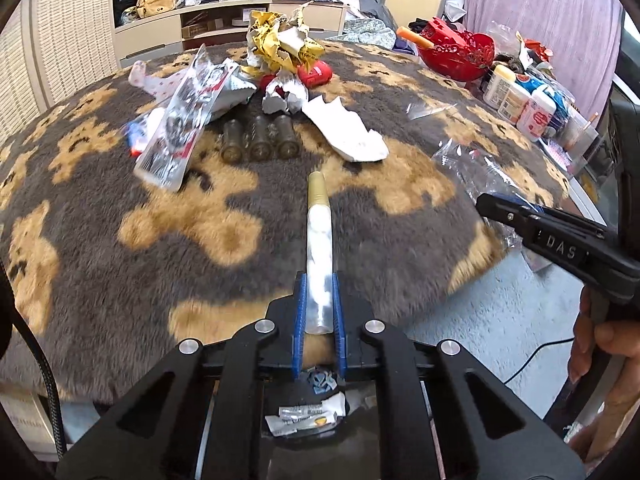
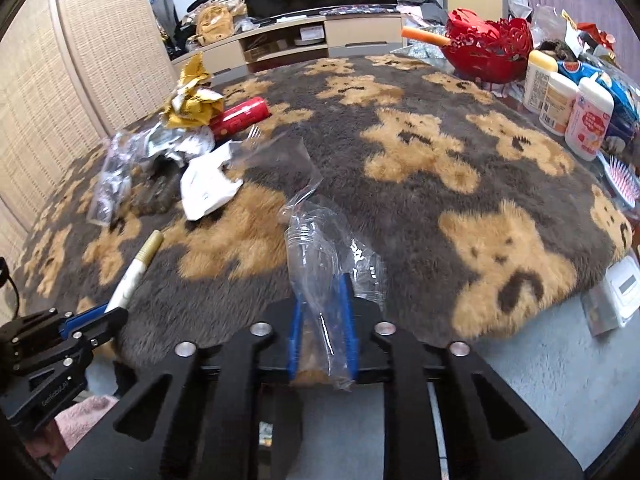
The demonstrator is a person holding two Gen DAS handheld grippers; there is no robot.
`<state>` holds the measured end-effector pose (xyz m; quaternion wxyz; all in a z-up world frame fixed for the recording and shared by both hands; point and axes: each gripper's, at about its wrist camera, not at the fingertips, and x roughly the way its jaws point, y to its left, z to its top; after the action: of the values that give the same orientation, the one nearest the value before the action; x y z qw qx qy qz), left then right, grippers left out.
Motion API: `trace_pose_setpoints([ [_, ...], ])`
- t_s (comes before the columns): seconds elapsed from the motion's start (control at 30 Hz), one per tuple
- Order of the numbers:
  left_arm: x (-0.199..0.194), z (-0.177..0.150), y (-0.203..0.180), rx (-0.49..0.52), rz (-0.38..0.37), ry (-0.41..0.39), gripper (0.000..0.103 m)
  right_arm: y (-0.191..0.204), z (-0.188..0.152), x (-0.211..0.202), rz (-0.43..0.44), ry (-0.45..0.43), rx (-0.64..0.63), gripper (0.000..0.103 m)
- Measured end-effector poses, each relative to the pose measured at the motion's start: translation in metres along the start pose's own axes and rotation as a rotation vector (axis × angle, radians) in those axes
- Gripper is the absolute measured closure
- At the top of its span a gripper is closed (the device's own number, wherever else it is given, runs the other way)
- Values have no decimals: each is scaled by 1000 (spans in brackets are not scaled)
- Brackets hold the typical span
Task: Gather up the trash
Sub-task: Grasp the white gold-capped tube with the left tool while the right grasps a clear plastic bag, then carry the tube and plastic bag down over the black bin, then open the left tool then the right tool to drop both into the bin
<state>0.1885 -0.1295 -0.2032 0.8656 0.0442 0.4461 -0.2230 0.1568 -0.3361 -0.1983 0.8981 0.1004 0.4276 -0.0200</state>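
Observation:
On a bear-patterned plush tabletop [image 1: 160,240], my left gripper [image 1: 319,280] is shut on the near end of a white tube with a gold cap [image 1: 317,224]. The tube points away over the table. My right gripper [image 2: 323,284] is shut on crumpled clear plastic packaging [image 2: 308,240] at the table's near edge. In the left wrist view the right gripper [image 1: 486,202] reaches into that clear plastic [image 1: 472,164]. In the right wrist view the left gripper [image 2: 108,314] holds the tube [image 2: 136,268]. Further back lie yellow crumpled wrappers [image 1: 280,40], silver foil [image 1: 228,92], torn white paper [image 1: 348,132], small dark bottles [image 1: 258,140] and a red can [image 2: 240,116].
A red basket [image 2: 488,48] and several white bottles [image 2: 560,100] stand along the right rim, with a pink hairbrush [image 2: 622,176]. Scraps of wrapper [image 1: 304,416] lie below the table's near edge under the left gripper. A TV cabinet [image 1: 168,28] stands behind the table.

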Motion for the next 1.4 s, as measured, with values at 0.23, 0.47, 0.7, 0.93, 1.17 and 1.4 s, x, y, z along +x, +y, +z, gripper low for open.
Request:
trace_pose_setpoints([
  [0.23, -25, -36, 5, -45, -7, 38, 92, 14, -32, -25, 76, 24, 8, 88],
  [0.47, -56, -84, 6, -61, 16, 46, 92, 39, -75, -45, 140, 77, -29, 89],
  [0.7, -55, -125, 17, -103, 33, 108, 92, 56, -112, -38, 179, 161, -43, 89],
  [0.93, -36, -148, 26, -136, 30, 171, 92, 70, -140, -12, 187, 242, -46, 89],
  [1.17, -9, -166, 33, -161, 25, 237, 92, 75, -153, 20, 201, 324, -25, 89],
  [1.4, 14, -172, 39, -188, 2, 295, 92, 83, -156, 43, 213, 375, -10, 88],
])
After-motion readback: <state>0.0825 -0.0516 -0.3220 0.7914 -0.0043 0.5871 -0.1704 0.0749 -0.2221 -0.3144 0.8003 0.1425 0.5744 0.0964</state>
